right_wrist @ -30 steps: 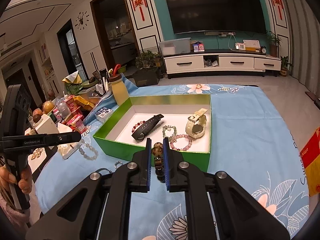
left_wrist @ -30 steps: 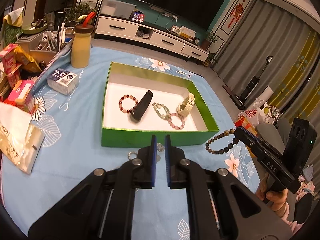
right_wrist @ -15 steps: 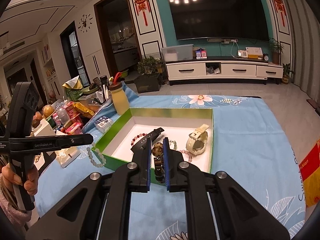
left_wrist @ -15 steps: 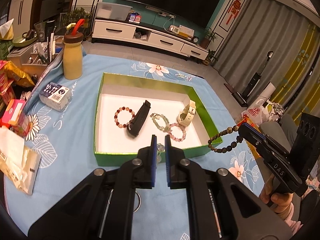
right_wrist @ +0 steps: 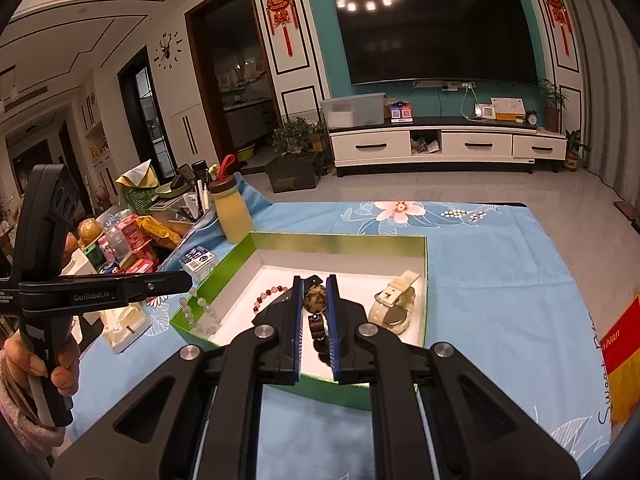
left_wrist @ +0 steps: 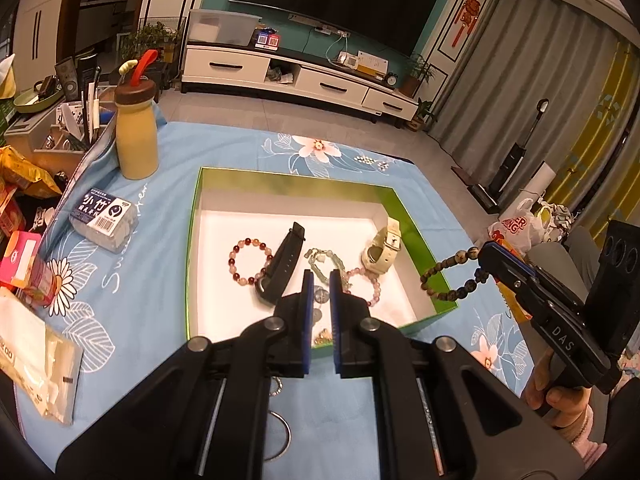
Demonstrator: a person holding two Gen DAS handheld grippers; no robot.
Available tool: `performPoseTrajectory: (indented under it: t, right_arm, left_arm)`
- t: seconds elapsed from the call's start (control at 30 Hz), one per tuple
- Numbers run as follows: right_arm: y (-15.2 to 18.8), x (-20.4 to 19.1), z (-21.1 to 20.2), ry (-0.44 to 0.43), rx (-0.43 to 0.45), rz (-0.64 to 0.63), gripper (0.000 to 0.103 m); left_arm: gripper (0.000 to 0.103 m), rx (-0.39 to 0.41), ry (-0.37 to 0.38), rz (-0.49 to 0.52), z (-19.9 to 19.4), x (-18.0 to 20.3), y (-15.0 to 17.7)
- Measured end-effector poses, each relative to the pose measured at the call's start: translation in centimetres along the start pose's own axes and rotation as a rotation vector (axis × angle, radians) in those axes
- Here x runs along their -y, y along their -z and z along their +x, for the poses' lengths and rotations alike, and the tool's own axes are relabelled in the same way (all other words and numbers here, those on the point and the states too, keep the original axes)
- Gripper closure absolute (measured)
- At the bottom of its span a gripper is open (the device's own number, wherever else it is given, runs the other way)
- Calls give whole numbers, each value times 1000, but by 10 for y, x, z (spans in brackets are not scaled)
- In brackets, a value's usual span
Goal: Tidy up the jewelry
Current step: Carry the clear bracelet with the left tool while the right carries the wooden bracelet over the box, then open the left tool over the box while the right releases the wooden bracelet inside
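Right wrist view shows our right gripper (right_wrist: 314, 312) with jaws clamped on a dark bead bracelet (right_wrist: 315, 298), which hangs between them above the near part of the green box (right_wrist: 340, 240). Our left gripper (left_wrist: 320, 300) has its jaws pinched on a pale bead bracelet (right_wrist: 200, 312) that dangles below them, over the box's left wall as the right wrist camera sees it. Ahead of the jaws, already in the box, lie a red bracelet (left_wrist: 246, 258), a black band (left_wrist: 282, 268) and a cream watch (left_wrist: 380, 250). To do this well, we judge each strand should come lower over bare white floor before release, so beads neither catch the wall nor tangle with pieces already placed.
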State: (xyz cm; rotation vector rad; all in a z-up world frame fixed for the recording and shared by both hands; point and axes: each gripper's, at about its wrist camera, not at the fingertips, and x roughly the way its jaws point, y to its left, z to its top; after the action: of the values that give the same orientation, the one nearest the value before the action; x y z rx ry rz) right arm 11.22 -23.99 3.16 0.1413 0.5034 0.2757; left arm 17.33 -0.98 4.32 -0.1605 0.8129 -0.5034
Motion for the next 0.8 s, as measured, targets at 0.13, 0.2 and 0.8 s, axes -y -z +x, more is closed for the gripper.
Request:
performPoseTrajectory:
  t: [0.13, 0.2, 0.8]
  right_arm:
    - [-3, 1, 6, 5, -1, -4, 92]
    - [-5, 2, 11, 9, -4, -8, 92]
    - [-30, 18, 91, 52, -101, -13, 92]
  left_arm:
    - [96, 1, -6, 4, 6, -2, -6]
    - [96, 2, -11, 6, 10, -4, -10]
    - [96, -94, -73, -53, 84, -37, -57]
